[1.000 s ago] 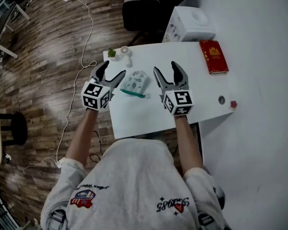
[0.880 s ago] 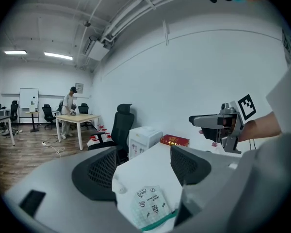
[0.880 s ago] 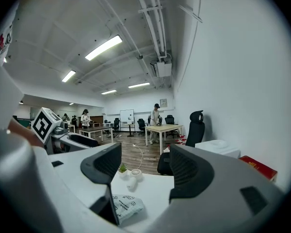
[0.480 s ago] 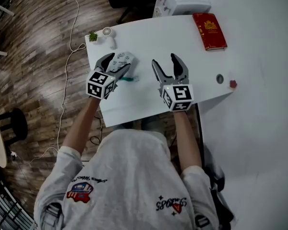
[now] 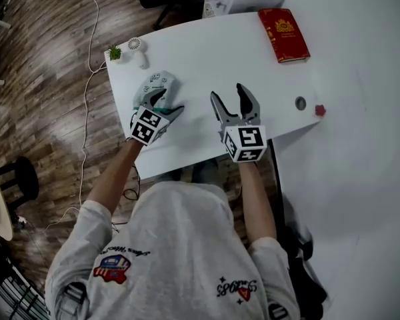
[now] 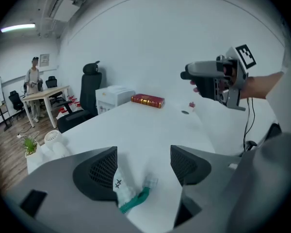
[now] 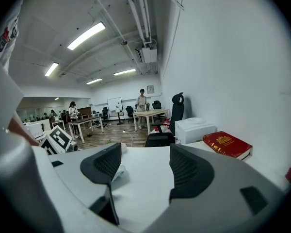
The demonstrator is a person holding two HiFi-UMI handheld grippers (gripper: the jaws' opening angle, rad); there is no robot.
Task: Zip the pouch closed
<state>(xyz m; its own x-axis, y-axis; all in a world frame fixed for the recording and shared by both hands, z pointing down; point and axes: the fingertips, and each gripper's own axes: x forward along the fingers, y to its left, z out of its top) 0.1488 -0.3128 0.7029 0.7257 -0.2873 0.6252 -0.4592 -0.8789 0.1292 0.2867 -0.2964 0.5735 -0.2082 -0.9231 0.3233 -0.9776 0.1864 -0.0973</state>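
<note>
Bare table (image 5: 213,55) lies open between the pouch (image 5: 155,85) and the red book (image 5: 283,35) at the far edge.

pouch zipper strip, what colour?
Teal green zipper strip on the white printed pouch; left gripper view shows it best.

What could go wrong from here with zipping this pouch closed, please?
1. The pouch lies loose and soft on the table. With the right gripper open and off to one side, it may slide when tugged.
2. The left gripper is open over the teal zip. What looks like a small clear pull seems easy to miss.
3. The little fan and plant stand nearby and could get knocked.
</note>
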